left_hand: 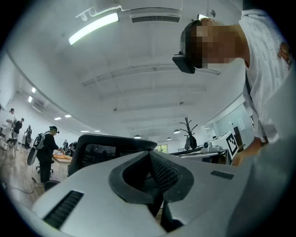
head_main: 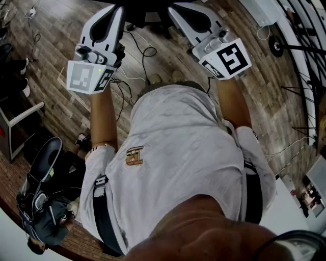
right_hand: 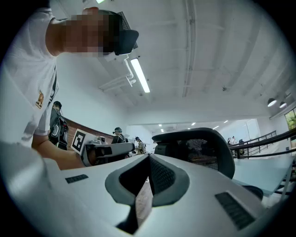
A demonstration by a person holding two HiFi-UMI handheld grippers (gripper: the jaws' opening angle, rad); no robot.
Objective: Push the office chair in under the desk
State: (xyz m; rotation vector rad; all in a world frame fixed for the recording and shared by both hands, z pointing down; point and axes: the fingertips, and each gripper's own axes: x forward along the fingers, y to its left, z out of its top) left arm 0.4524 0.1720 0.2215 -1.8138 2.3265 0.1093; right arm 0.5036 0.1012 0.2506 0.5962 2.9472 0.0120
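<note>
Left gripper [left_hand: 150, 156]: jaws pressed together, dark ribbed pads meeting, nothing between them. Right gripper [right_hand: 149, 161]: the same, jaws closed tight with nothing in them. Both are empty!

Just past the left jaws and a little to their left rises the black mesh backrest of the office chair [left_hand: 99, 150]. From the right gripper view that same backrest [right_hand: 203, 143] sits just beyond the jaws and off to their right. So the chair stands ahead, between the two lines of the jaws. I can't tell whether either tip is touching it.

From the head view, the left gripper [head_main: 116, 12] and right gripper [head_main: 178, 11] point forward side by side, and the chair's dark bulk [head_main: 147, 6] lies between their tips at the top edge.

Below the jaws runs a wooden plank floor [head_main: 51, 102], with loose cables [head_main: 142, 51] trailing behind the tips. Farther out past the left jaws, to the right, stands a coat stand [left_hand: 187, 128]. To the far left, people [left_hand: 46, 150] stand in the background.
</note>
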